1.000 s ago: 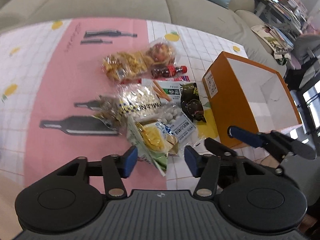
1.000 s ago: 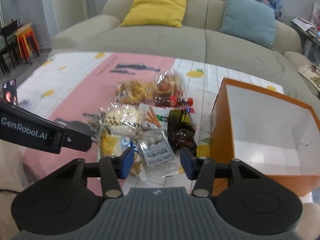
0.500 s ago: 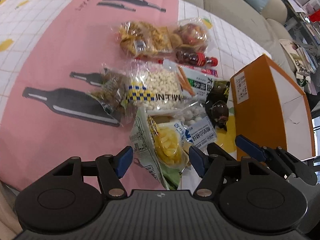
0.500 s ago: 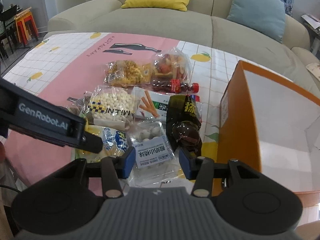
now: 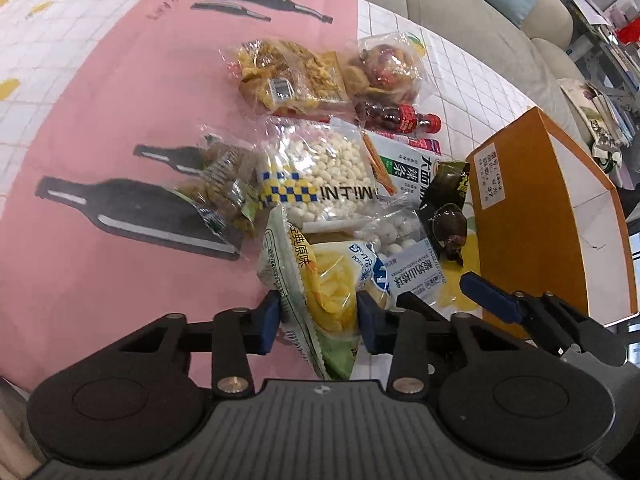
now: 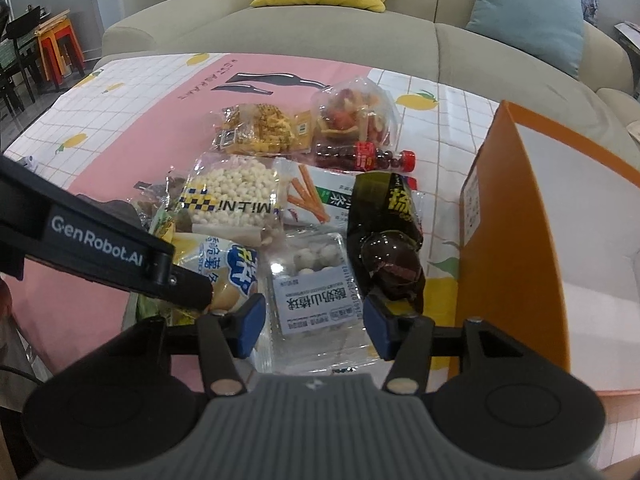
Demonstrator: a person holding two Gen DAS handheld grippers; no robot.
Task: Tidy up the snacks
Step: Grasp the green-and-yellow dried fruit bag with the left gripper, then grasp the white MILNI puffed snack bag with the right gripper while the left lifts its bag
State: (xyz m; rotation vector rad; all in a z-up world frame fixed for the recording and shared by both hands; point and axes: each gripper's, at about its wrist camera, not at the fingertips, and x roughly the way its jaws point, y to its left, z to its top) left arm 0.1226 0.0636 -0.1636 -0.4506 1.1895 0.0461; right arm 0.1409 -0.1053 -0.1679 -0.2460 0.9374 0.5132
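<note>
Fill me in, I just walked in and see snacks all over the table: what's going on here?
A person with a gripper in each hand is sorting snacks toward an orange box. The left gripper has just closed its jaws on the chip bag at the near edge of the pile. The right gripper has just been opening; its jaws straddle the clear pack of white balls without pressing it. The box looks empty in the part that shows.

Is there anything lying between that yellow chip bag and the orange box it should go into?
Yes. The chip bag, pinched by the left gripper, has the clear pack of white balls and the right gripper between it and the orange box; lifting over them looks feasible.
</note>
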